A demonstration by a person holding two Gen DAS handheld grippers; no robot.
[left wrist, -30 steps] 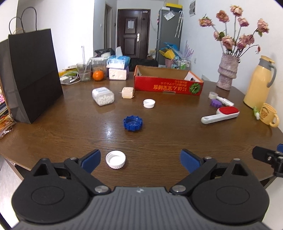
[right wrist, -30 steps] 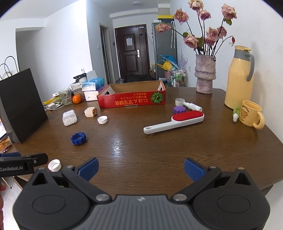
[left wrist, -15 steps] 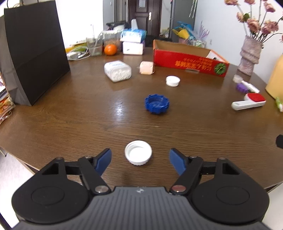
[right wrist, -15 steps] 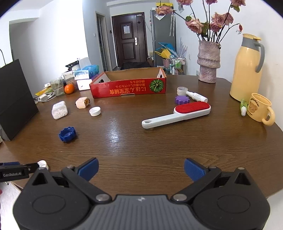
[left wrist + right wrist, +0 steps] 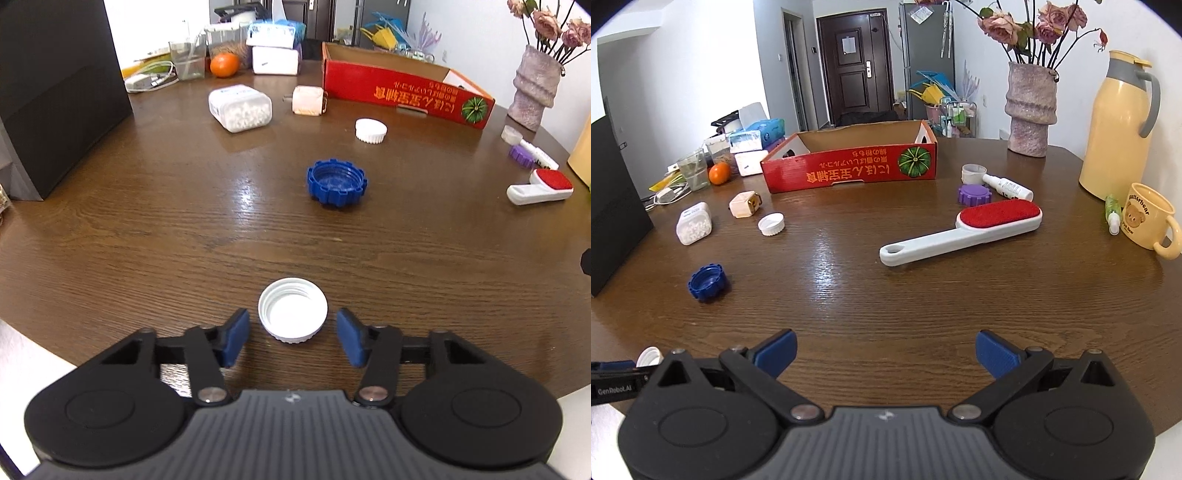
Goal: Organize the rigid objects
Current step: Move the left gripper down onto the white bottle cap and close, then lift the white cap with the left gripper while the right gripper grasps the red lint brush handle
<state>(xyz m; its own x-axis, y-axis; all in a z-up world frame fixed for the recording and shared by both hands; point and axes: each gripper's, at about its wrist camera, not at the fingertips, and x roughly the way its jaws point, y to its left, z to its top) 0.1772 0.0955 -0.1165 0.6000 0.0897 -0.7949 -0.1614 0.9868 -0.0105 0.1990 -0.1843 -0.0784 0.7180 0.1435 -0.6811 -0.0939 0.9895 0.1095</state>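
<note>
Left gripper [image 5: 291,338]: the jaws have just been closing and now stand narrow about the white cap [image 5: 293,311], which lies open side up on the table [image 5: 147,236] near its front edge. The cap sits between the blue pads [image 5: 236,338], but a sliver of wood shows on each side of it, so the pads bracket it without pressing. The step in hand appears to be the grasp of this cap, caught just short of contact.

Right gripper [image 5: 885,352]: the jaws stand wide with only bare wood between them. It hangs over the near part of the table and holds nothing; the tip of the left gripper and the white cap show at the lower left of its view.

Outward from the claws: a blue ribbed cap [image 5: 336,181] lies open side up at mid-table; beyond it are a second white cap [image 5: 371,130], a clear box of white pellets [image 5: 240,107] and a small pale block [image 5: 308,100]. A lint brush [image 5: 964,230] with a red pad lies to the right, with a purple cap [image 5: 974,194] and a small spray bottle [image 5: 1008,187] behind it. The red cardboard box [image 5: 849,171] stands open at the far side, the likely place for the loose items.

Next move, as judged: finish closing on the cap's rim, squarely and gently, since a shallow smooth ring may pop out sideways; then lift and carry it to the box.
</note>
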